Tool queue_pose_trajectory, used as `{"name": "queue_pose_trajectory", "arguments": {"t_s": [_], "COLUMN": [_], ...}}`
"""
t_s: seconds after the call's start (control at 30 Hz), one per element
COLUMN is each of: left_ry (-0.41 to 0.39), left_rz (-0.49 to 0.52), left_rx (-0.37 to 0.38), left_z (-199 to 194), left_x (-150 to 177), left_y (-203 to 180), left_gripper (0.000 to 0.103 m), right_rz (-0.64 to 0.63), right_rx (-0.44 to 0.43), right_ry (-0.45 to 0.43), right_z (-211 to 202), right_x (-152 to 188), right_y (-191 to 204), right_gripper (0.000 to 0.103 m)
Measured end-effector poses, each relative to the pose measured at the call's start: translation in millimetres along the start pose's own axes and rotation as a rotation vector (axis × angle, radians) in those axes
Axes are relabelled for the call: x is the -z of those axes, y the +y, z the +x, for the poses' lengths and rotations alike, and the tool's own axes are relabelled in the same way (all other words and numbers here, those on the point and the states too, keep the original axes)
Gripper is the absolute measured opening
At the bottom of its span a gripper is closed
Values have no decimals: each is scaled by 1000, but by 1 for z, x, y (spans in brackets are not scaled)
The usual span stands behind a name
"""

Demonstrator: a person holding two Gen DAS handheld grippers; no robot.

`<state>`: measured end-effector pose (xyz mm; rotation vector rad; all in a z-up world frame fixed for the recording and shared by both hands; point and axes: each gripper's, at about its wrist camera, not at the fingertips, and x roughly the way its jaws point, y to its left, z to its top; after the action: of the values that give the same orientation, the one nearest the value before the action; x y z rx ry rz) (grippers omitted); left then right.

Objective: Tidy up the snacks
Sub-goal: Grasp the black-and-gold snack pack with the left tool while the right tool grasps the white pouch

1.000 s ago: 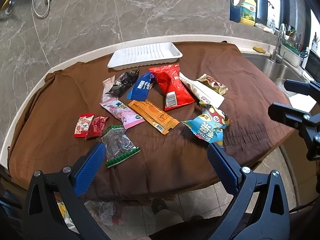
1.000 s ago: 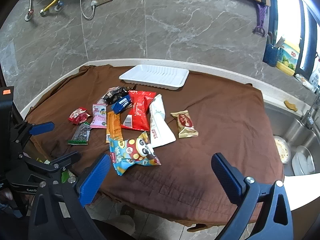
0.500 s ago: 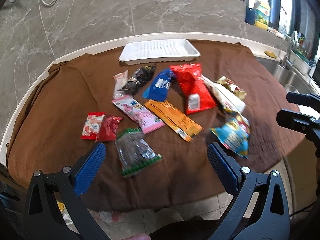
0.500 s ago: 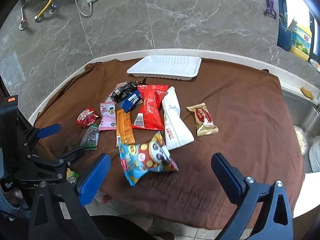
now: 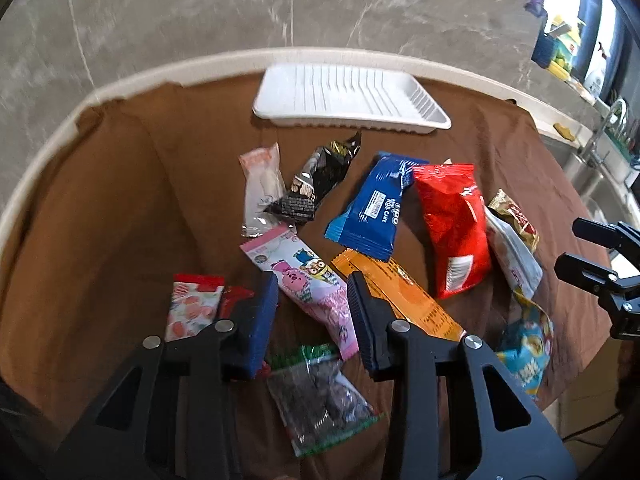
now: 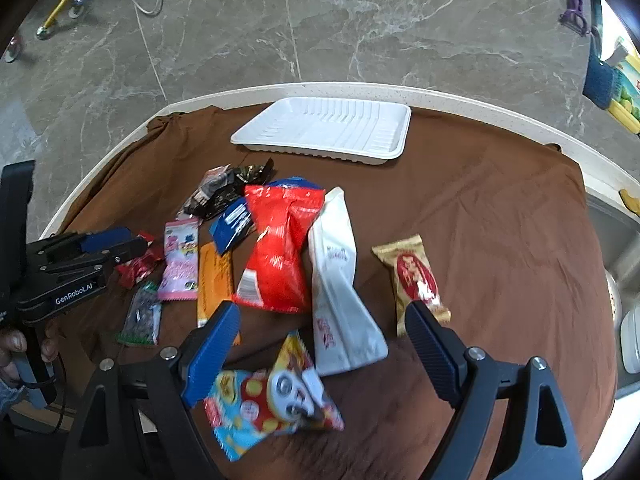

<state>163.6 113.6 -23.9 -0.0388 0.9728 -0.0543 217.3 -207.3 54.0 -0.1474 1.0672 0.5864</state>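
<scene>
Left tool (image 5: 312,292) closing, empty, above pink packet (image 5: 308,292); "GenRobot.AI" on it; right tool (image 6: 324,330) closing, empty.

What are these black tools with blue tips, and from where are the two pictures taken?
A person holds two hand tools, no robot arm. Each tool is a gripper with two blue-padded fingers and its own camera looking along them. One picture comes from the left gripper, the other from the right gripper; each also sees the other tool at its edge. Below lies a brown cloth with a white tray, still without snacks, and many snack packs, among them a pink pack, a red bag and a white bag. Both grippers' jaws are closing. The left is over the pink pack; neither holds anything yet.
</scene>
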Motion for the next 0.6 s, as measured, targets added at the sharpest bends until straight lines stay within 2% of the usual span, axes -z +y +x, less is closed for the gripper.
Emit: {"name": "queue_pose_trajectory", "arguments": {"t_s": [0.3,0.47,0.6], "left_ry": [-9,-4,39], "left_rz": [131,247,335], "left_rx": [7,5,8], "left_z": [38,66,91], "left_x": [-53,-86,-101], "left_y": [10,8,3], "left_gripper": [35,35,36], "right_rz": [8,0,7], "right_rx": [32,57,70], "right_ry": [64,110,139], "right_z": [32,50,61], "right_x": [-18,-20,-23], "right_y": [-5,-8,-12], "right_gripper": [87,87,87]}}
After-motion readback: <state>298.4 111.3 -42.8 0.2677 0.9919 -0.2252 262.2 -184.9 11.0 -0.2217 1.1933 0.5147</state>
